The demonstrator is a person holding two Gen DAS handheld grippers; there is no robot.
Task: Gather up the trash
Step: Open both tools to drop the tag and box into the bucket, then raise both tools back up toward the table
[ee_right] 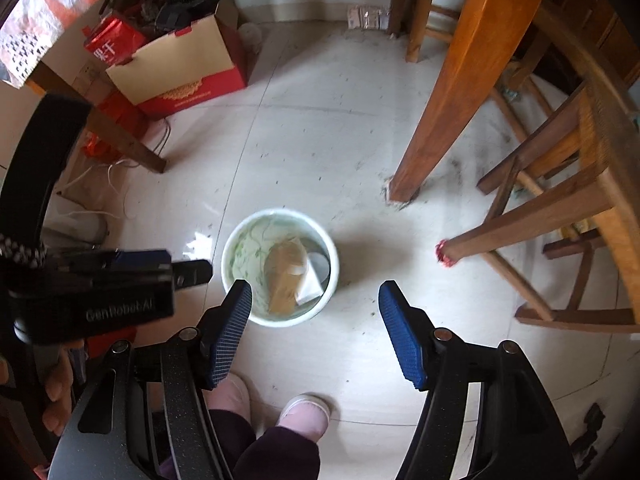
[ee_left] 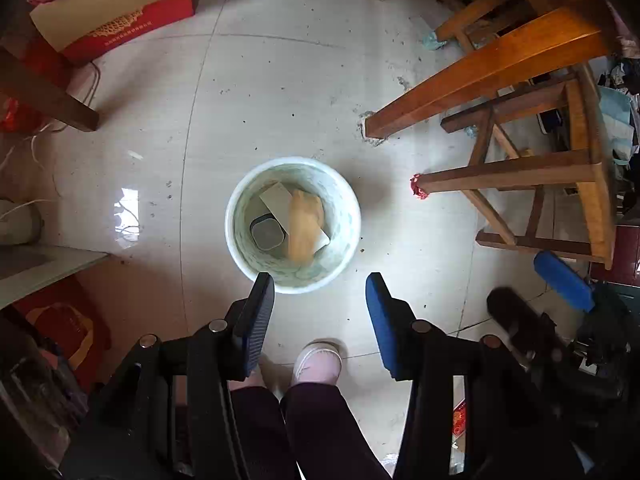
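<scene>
A round white bin (ee_left: 349, 208) stands on the tiled floor, straight below both grippers. Inside it lie a brown paper bag (ee_left: 306, 224), a pale flat card (ee_left: 276, 203) and a grey square tub (ee_left: 267, 233). My left gripper (ee_left: 319, 280) hangs above the bin's near rim, open, with nothing between its blue pads. In the right wrist view the same bin (ee_right: 232, 248) shows the brown bag (ee_right: 285, 276) and a white piece (ee_right: 316, 276). My right gripper (ee_right: 315, 286) is open and empty above the bin's near side. The left gripper's black housing (ee_right: 120, 292) sits just to its left.
A thick wooden table leg (ee_left: 480, 76) and a wooden chair (ee_left: 560, 168) stand right of the bin, with a red crumpled bit (ee_left: 419, 186) at one chair foot. A red-and-cream carton (ee_left: 116, 12) sits far left. White cables (ee_left: 40, 140) trail there. The person's slippers (ee_left: 318, 360) are near the bin.
</scene>
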